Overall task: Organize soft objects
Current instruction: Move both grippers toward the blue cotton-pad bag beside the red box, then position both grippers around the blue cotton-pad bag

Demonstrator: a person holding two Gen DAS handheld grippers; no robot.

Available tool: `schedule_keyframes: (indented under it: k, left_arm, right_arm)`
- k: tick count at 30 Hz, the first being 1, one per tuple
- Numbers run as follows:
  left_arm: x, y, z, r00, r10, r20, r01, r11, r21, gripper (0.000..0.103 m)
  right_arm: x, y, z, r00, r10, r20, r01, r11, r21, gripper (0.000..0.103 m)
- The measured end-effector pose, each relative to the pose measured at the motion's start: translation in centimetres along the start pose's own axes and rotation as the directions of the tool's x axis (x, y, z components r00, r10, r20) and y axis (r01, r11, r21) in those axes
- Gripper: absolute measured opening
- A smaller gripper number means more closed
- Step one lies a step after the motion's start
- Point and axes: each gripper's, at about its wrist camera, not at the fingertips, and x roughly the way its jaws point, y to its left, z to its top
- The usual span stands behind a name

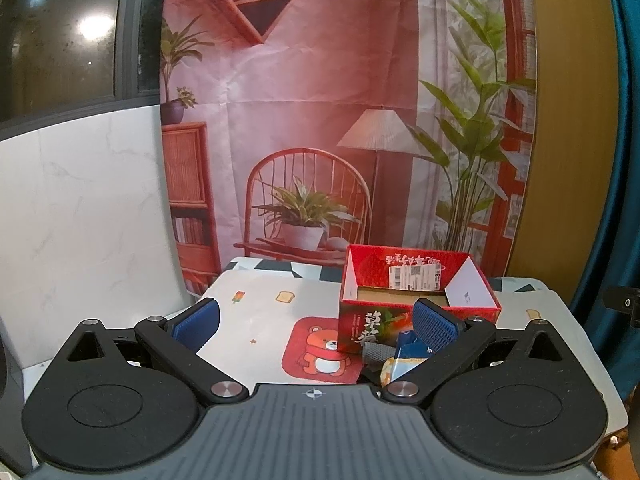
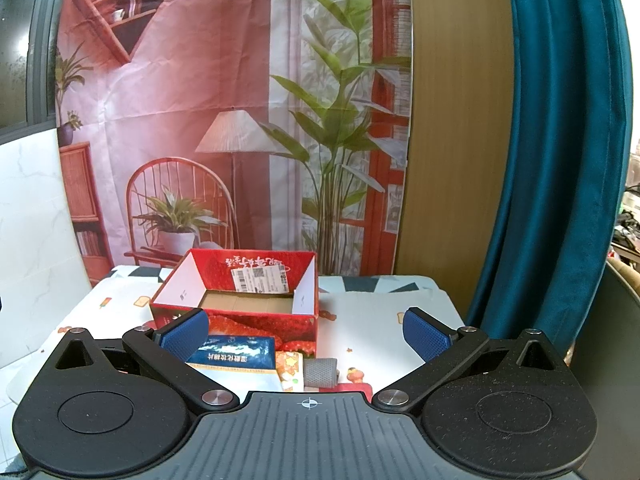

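Observation:
An open red cardboard box (image 1: 418,312) (image 2: 240,304) stands on the table with its flaps up; its inside shows only bare cardboard floor. In front of it lie a blue and white packet (image 2: 236,354) (image 1: 412,344), a small yellow patterned packet (image 2: 290,368) (image 1: 394,368) and a rolled grey cloth (image 2: 320,372) (image 1: 376,352). My left gripper (image 1: 316,320) is open and empty, hovering to the left of the box. My right gripper (image 2: 306,334) is open and empty, above the items in front of the box.
The table has a white cloth (image 1: 260,312) with cartoon prints and a red bear patch (image 1: 320,354). A printed backdrop (image 1: 320,120) hangs behind. A white marble panel (image 1: 80,220) stands at the left, a teal curtain (image 2: 560,160) at the right.

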Motion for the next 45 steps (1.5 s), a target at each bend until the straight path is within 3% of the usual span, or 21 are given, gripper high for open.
schedule_keyframes:
  k: [45]
  left_arm:
    - [-0.5,-0.4,-0.7,0.999,-0.031,0.020,0.031,1.000,0.000,0.103]
  right_arm:
    - [-1.2,-0.4,-0.3,1.000,-0.002,0.031,0.002,1.000,-0.005,0.103]
